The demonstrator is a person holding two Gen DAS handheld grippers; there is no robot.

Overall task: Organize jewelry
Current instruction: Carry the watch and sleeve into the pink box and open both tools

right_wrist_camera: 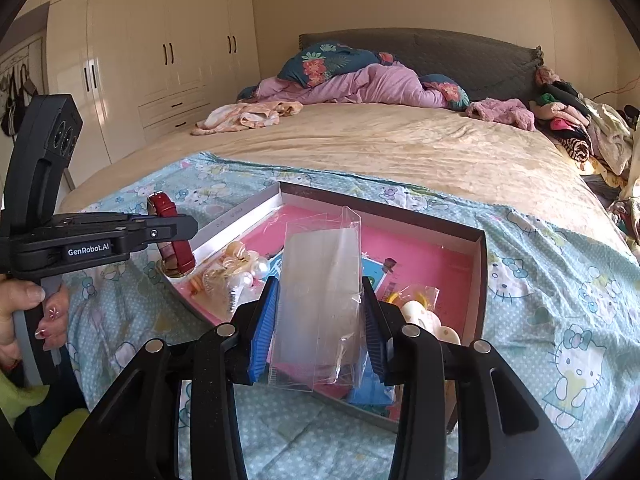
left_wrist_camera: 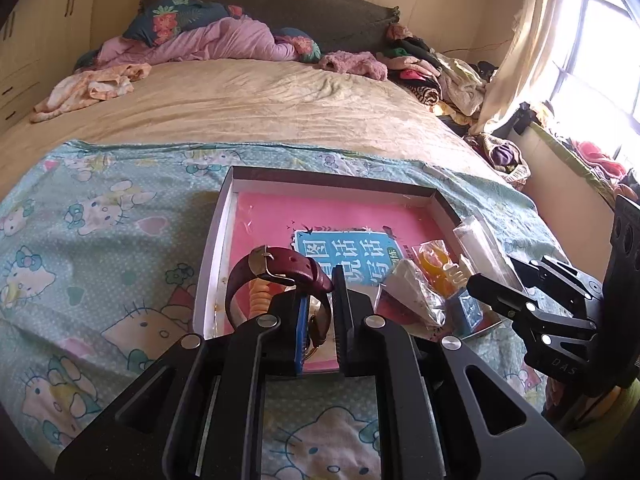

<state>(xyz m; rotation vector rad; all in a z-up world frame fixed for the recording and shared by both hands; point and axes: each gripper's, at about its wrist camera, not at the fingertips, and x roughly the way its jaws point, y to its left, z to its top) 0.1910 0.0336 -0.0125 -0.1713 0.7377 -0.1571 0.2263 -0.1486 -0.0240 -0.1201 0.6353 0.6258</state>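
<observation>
My left gripper [left_wrist_camera: 320, 312] is shut on a dark red strap watch [left_wrist_camera: 276, 270], held above the near left corner of the shallow box [left_wrist_camera: 224, 216]; the watch also shows in the right wrist view [right_wrist_camera: 170, 236]. My right gripper [right_wrist_camera: 320, 320] is shut on a clear plastic bag [right_wrist_camera: 320, 292], held upright over the box's near edge [right_wrist_camera: 478, 276]. The box has a pink bottom. In it lie pearl hair clips [right_wrist_camera: 248, 268], an orange item in a bag [left_wrist_camera: 436, 268] and a cream clip [right_wrist_camera: 424, 316].
The box sits on a Hello Kitty cloth [left_wrist_camera: 100, 248] spread over a beige bed [left_wrist_camera: 260, 100]. Pink bedding and pillows [left_wrist_camera: 208, 36] lie at the headboard. Piled clothes [left_wrist_camera: 440, 72] line the right side. A wardrobe [right_wrist_camera: 160, 60] stands to the left.
</observation>
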